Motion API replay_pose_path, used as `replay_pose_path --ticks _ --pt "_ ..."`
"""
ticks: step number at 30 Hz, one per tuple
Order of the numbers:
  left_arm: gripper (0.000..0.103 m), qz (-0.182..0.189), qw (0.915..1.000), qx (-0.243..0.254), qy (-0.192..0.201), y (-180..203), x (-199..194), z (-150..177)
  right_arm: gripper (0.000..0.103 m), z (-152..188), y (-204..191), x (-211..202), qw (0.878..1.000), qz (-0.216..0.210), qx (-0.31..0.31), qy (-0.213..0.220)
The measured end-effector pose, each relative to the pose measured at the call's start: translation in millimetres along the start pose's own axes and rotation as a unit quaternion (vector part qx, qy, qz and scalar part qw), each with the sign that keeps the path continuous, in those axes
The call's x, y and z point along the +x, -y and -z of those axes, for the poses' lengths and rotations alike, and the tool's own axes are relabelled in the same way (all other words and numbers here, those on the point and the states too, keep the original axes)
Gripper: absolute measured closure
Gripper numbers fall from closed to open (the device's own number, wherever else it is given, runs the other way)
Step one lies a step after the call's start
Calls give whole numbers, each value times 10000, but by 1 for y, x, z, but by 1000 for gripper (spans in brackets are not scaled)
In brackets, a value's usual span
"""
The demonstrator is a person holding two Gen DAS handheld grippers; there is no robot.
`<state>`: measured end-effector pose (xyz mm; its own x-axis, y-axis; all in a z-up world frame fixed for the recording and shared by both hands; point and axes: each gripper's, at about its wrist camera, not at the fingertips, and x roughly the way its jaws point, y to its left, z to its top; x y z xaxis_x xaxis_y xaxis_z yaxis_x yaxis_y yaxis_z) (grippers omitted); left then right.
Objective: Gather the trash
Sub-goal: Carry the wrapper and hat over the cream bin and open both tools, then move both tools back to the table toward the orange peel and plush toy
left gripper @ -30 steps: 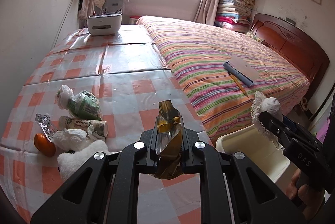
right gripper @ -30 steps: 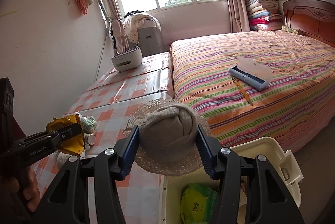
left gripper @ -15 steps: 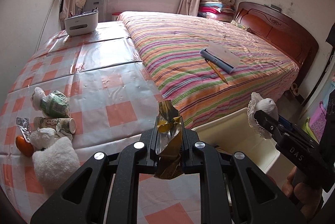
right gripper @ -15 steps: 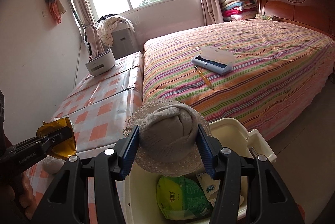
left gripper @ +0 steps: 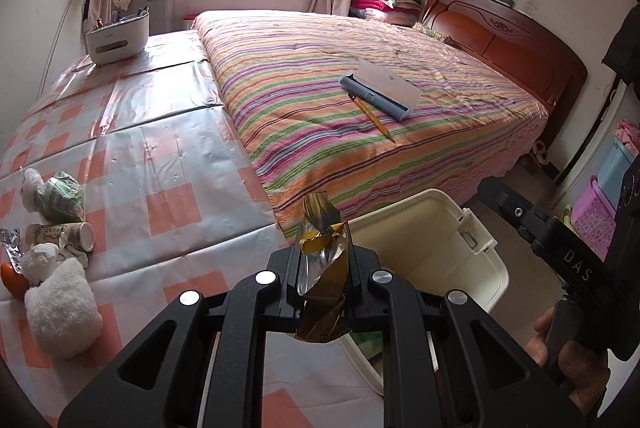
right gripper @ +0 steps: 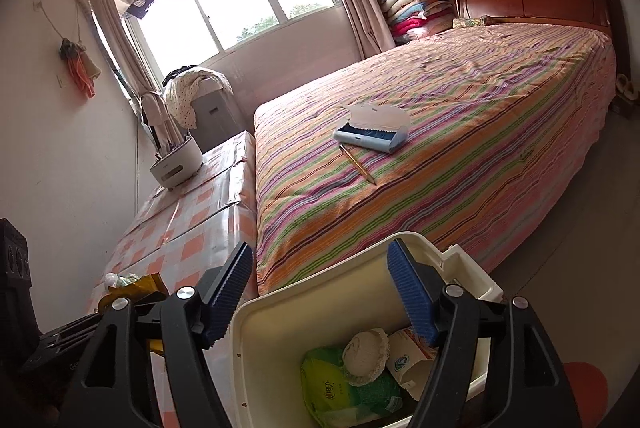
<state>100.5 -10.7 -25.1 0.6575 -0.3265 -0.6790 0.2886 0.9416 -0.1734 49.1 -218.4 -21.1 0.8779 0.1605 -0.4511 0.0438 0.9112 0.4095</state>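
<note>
My left gripper (left gripper: pixel 322 284) is shut on a crumpled gold foil wrapper (left gripper: pixel 322 268), held at the table's edge beside the cream trash bin (left gripper: pixel 492 268). My right gripper (right gripper: pixel 322 294) is open and empty above the bin (right gripper: pixel 260 340). Inside the bin lie the beige lace-edged cloth ball (right gripper: pixel 366 352), a green packet (right gripper: pixel 340 392) and a paper cup (right gripper: pixel 410 362). More trash sits at the table's left: a green bag (left gripper: pixel 60 196), a paper cup (left gripper: pixel 60 234), white tissues (left gripper: pixel 40 258).
A white plush toy (left gripper: pixel 60 312) and an orange (left gripper: pixel 12 280) lie by the trash on the checked tablecloth (left gripper: pixel 160 164). A striped bed (left gripper: pixel 360 96) with a pencil case (left gripper: pixel 380 90) and pencil (left gripper: pixel 370 116) stands behind the bin. A white holder (left gripper: pixel 116 38) stands at the table's far end.
My right gripper opened and let go of the lace cloth ball, which now lies in the bin. Both grippers moved right, toward the bin.
</note>
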Motion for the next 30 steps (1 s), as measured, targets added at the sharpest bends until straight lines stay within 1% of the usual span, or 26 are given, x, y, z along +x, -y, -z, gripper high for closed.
replay_pose_path --ticks 3,5,8,10,16,18,19,20,21,22,23,27,30 --pt "89 250 9996 29 -123 10 8 2 35 -5 8 -13 9990 -7 250 369" --pt "89 333 9992 68 -200 17 14 3 35 -9 15 -21 9974 0 391 599" --pt "89 487 9980 183 -359 30 24 7 31 -11 22 -29 9950 1 570 820" --pt "86 518 9975 225 -430 36 30 11 30 -12 26 -31 9940 -22 641 889" --pt "86 586 9956 461 -563 54 40 17 30 -15 31 -31 9932 -47 719 914" --pt "80 590 9952 532 -563 59 41 17 30 -15 31 -32 9931 -46 724 921" --pt "70 571 9951 577 -556 61 41 18 30 -15 32 -32 9930 -46 730 923" --pt "56 551 9952 609 -529 62 41 18 30 -15 33 -33 9929 -45 741 932" --pt "51 522 9955 633 -477 63 40 18 30 -15 34 -33 9927 -43 755 939" --pt "41 473 9959 651 -415 63 38 18 30 -15 34 -33 9925 -33 773 947" --pt "37 425 9962 672 -352 63 36 18 30 -15 35 -33 9922 -25 796 954" --pt "33 259 9972 668 -215 53 24 15 30 -15 36 -31 9911 49 917 959" --pt "32 7 9980 639 29 38 5 12 30 -15 38 -30 9898 -13 1071 944"
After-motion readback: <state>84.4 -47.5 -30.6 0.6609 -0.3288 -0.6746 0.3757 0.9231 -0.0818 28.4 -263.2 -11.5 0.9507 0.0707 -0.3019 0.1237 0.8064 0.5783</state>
